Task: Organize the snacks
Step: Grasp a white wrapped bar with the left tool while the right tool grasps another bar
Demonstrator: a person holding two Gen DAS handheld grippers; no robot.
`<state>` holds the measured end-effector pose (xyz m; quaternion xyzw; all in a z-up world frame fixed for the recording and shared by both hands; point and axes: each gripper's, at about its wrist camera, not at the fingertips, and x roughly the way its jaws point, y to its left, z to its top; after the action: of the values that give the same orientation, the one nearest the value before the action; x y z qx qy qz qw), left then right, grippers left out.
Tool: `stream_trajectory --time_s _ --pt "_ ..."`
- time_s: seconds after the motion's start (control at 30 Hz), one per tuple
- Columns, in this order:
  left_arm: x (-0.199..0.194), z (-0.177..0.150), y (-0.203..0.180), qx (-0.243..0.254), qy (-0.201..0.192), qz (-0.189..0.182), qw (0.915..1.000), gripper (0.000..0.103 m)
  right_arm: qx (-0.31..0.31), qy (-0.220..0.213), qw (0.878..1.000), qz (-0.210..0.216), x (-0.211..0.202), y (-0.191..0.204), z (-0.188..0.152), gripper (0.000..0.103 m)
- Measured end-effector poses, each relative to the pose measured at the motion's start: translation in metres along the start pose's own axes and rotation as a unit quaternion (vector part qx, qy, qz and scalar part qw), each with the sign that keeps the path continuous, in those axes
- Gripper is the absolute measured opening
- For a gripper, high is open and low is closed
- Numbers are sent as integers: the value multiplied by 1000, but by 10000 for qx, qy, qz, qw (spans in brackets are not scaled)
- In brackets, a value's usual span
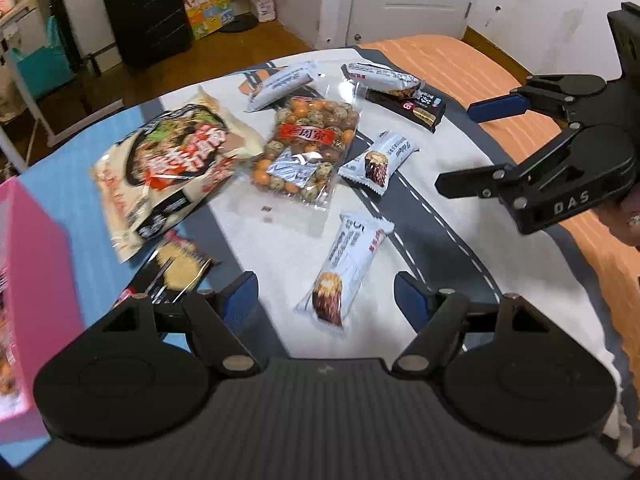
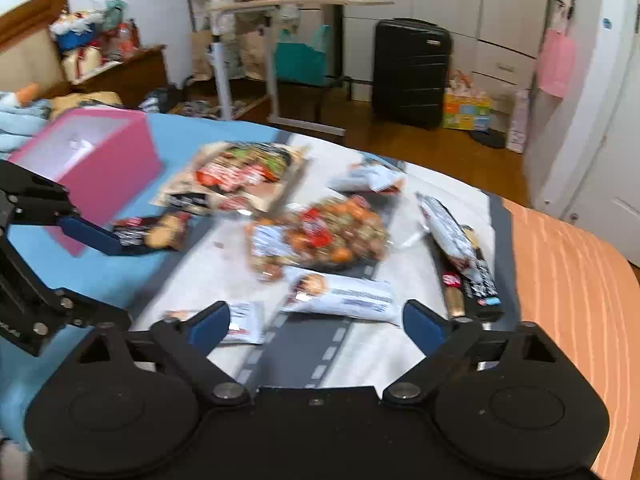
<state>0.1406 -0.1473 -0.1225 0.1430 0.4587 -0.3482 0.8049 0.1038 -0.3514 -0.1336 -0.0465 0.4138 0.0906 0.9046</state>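
Snack packs lie scattered on a road-print mat point(image 1: 424, 216). My left gripper point(image 1: 326, 298) hangs open over a white bar pack point(image 1: 344, 268), and its pads do not touch the pack. To its left lie a black cracker pack point(image 1: 176, 272), a large noodle bag point(image 1: 172, 160) and a pink box point(image 1: 32, 280). A clear bag of coated nuts point(image 1: 308, 148) sits mid-mat. My right gripper point(image 2: 318, 322) is open just short of another white bar pack point(image 2: 344, 296). It also shows as the right gripper point(image 1: 464, 144) at the mat's right side. The left gripper point(image 2: 108, 280) shows by the pink box point(image 2: 100, 160).
More packs lie at the far end: a white pack point(image 1: 280, 84), a striped bar point(image 1: 384, 78) on a black pack point(image 1: 412, 108). An orange sheet point(image 2: 568, 280) borders the mat on the right. On the floor beyond stand a black suitcase point(image 2: 412, 72) and a desk frame point(image 2: 224, 64).
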Motion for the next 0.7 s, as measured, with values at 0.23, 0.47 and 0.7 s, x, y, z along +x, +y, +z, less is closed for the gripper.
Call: stream_trajectory --time_s 0.23,0.47,0.7 --pt "52 0 4 249 145 -259 9992 71 -816 132 9965 -147 48 -8 -5 97" --pt "79 -2 -3 491 141 -256 9984 71 -1949 451 9796 187 88 -5 3 82" --pt "84 6 0 68 312 -341 9989 31 -1496 245 9875 435 85 -17 13 49"
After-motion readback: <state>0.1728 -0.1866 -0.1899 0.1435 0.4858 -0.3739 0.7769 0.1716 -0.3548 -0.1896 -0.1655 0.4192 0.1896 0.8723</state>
